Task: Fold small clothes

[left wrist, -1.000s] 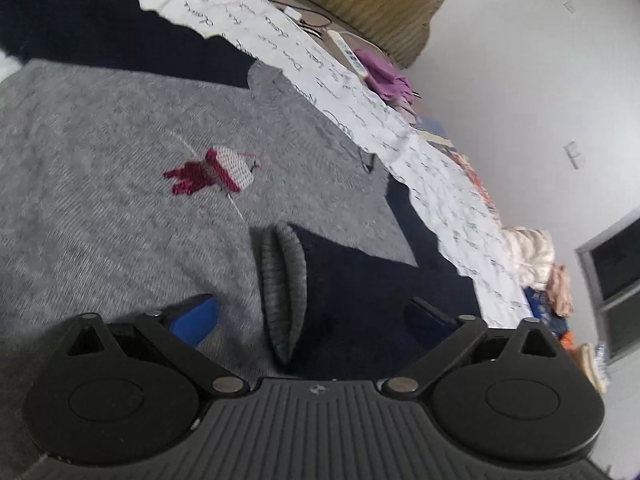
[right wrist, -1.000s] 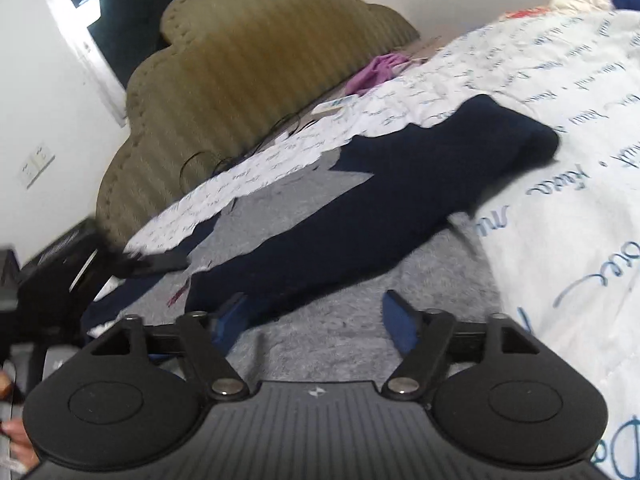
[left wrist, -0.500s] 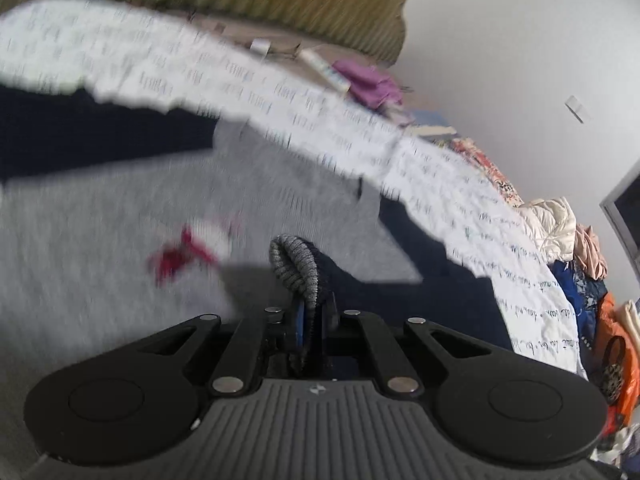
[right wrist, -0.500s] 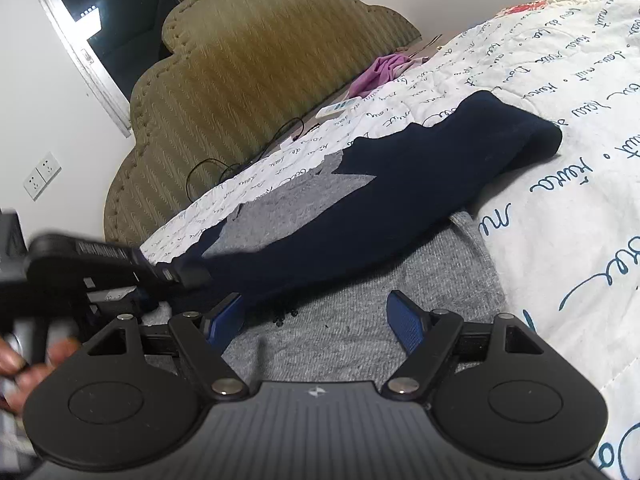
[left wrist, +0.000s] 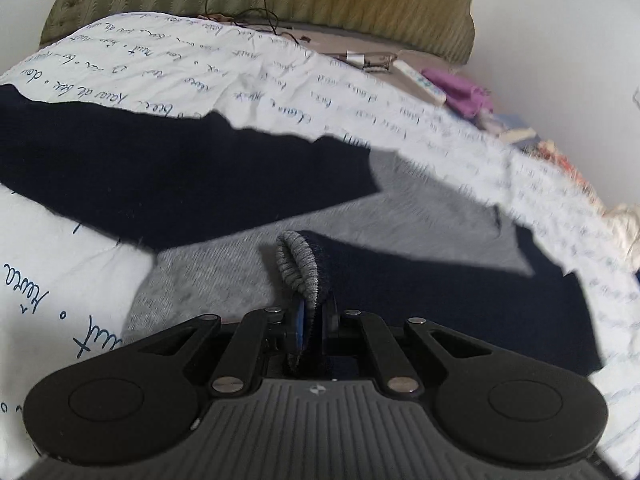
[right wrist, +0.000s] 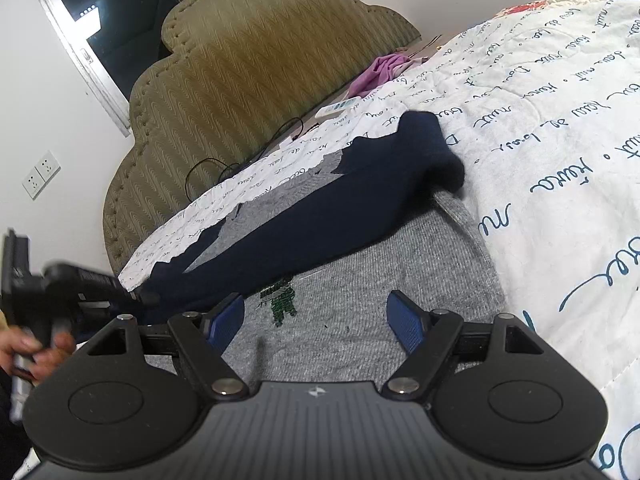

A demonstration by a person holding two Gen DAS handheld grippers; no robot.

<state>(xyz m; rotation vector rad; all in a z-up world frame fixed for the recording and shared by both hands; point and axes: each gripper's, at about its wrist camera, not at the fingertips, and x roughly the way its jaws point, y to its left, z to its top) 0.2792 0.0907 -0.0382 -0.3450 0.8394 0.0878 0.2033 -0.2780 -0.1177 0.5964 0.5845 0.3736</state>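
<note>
A small grey sweater (left wrist: pixel 224 276) with navy sleeves lies flat on the bed. My left gripper (left wrist: pixel 314 320) is shut on the grey ribbed cuff (left wrist: pixel 298 266) of one navy sleeve (left wrist: pixel 440 292) and holds it above the grey body. The other navy sleeve (left wrist: pixel 180 188) lies folded across the sweater; it also shows in the right wrist view (right wrist: pixel 340 216). My right gripper (right wrist: pixel 318 316) is open and empty, low over the grey body (right wrist: pixel 360 320) near a small green knitted figure (right wrist: pixel 280 300). The left gripper also shows in the right wrist view (right wrist: pixel 80 292), held by a hand.
The sweater rests on a white quilt with blue script (right wrist: pixel 560 120). An olive padded headboard (right wrist: pixel 248 60) stands behind, with a black cable (left wrist: pixel 240 0), a remote (left wrist: pixel 420 80) and purple cloth (left wrist: pixel 460 92) near it. More clothes are piled at the far right (left wrist: pixel 624 224).
My left gripper closed on the ribbed cuff and lifted it, carrying the sleeve across the sweater. My right gripper stayed open and shifted slightly over the grey body.
</note>
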